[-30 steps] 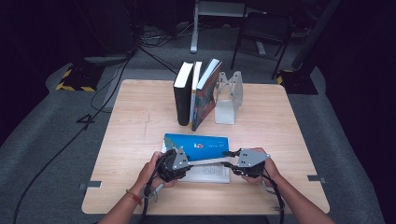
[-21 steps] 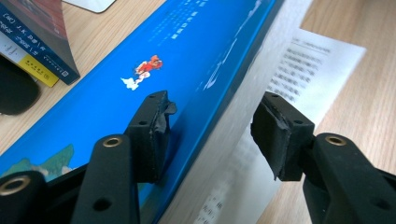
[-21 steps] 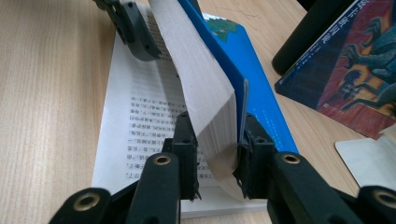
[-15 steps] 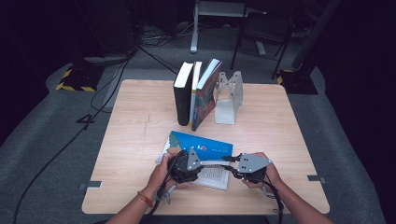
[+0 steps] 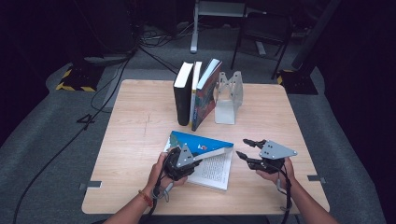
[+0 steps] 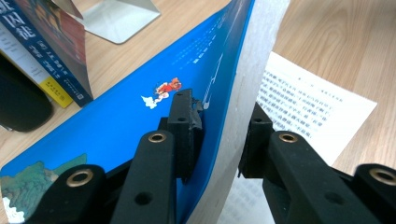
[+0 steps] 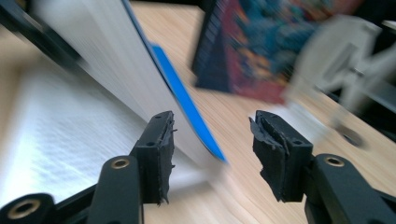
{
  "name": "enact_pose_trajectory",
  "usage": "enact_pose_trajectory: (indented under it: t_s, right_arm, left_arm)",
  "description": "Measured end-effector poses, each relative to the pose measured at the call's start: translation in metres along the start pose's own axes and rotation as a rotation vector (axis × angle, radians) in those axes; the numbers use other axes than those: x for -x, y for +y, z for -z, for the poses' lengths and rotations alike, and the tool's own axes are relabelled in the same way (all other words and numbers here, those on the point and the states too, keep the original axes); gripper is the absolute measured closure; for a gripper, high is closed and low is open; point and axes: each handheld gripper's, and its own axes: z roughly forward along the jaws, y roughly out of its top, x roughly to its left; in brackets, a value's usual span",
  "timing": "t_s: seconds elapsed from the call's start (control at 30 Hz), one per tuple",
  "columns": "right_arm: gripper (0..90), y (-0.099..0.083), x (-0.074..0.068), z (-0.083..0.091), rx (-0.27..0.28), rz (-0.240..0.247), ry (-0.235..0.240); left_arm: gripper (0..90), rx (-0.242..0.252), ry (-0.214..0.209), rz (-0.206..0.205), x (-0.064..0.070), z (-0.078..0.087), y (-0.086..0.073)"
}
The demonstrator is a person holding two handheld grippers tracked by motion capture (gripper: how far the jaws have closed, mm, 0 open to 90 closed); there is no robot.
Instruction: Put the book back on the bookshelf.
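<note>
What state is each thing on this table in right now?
Blue book: open, cover and a block of pages lifted.
Left gripper: shut on those lifted pages.
Right gripper: open, holding nothing.
Three books: standing, leaning on the bookend.
Metal bookend: upright.

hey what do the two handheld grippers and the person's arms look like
Both the left gripper and the right gripper are black, each topped by a grey three-cornered plate, with black fingers showing brass-coloured rivets. Cables trail back along bare forearms. The left wrist wears an orange band.
</note>
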Motion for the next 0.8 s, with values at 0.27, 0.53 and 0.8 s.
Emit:
enact_pose_trajectory:
  t_s: [0.27, 0.53, 0.8]
  right_arm:
    - [47.4, -0.027, 0.017, -0.019, -0.162, -0.058, 0.002]
    - [44.3, -0.041, 0.012, -0.048, -0.241, -0.044, 0.066]
    - [41.2, -0.044, 0.008, -0.055, -0.25, -0.061, 0.113]
  left_arm:
    - [72.3, 0.073, -0.026, 0.051, -0.011, 0.014, 0.0]
    - [72.9, 0.1, -0.041, 0.054, -0.013, 0.02, 0.001]
    - [72.9, 0.122, -0.058, 0.07, -0.016, 0.023, 0.001]
